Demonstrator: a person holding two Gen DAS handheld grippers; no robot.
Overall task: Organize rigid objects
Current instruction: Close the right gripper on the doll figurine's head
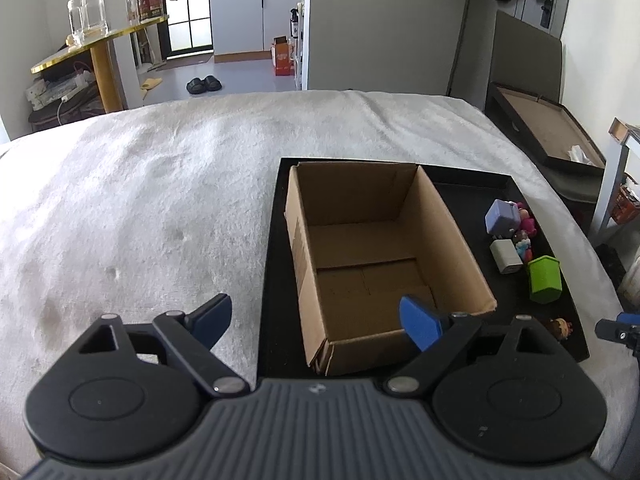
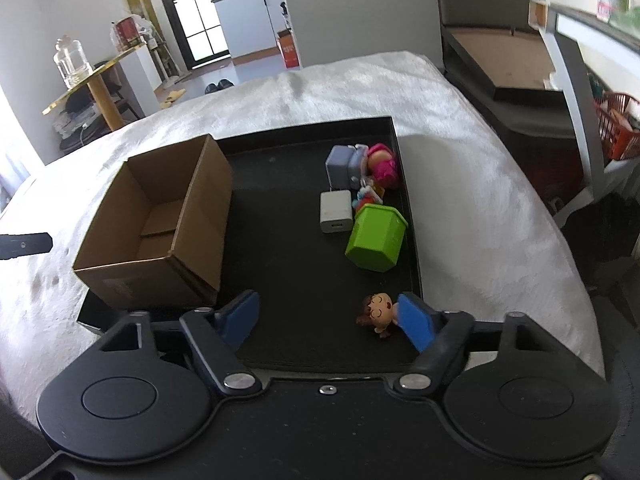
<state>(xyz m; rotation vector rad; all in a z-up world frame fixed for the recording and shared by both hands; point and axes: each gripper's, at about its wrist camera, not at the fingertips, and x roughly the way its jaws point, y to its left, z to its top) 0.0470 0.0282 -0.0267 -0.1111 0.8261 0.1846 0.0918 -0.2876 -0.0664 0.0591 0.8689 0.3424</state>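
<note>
An empty open cardboard box (image 1: pixel 372 256) (image 2: pixel 160 224) stands on the left part of a black tray (image 1: pixel 480 200) (image 2: pixel 288 240). On the tray's right side lie a green toy bin (image 1: pixel 545 279) (image 2: pixel 376 238), a white charger cube (image 1: pixel 506 257) (image 2: pixel 335 212), a purple box (image 1: pixel 502 218) (image 2: pixel 338 167), a pink doll (image 2: pixel 382 165) and a small brown-haired figurine (image 2: pixel 377 313) (image 1: pixel 558 328). My left gripper (image 1: pixel 320 320) is open and empty over the box's near-left corner. My right gripper (image 2: pixel 328 316) is open and empty, its right fingertip (image 2: pixel 414 320) beside the figurine.
The tray rests on a white fluffy blanket (image 1: pixel 160 208) (image 2: pixel 460 152). A second dark tray (image 1: pixel 548 128) (image 2: pixel 504 60) sits on a stand to the right. A gold side table with a glass jar (image 1: pixel 86 12) stands at the back left.
</note>
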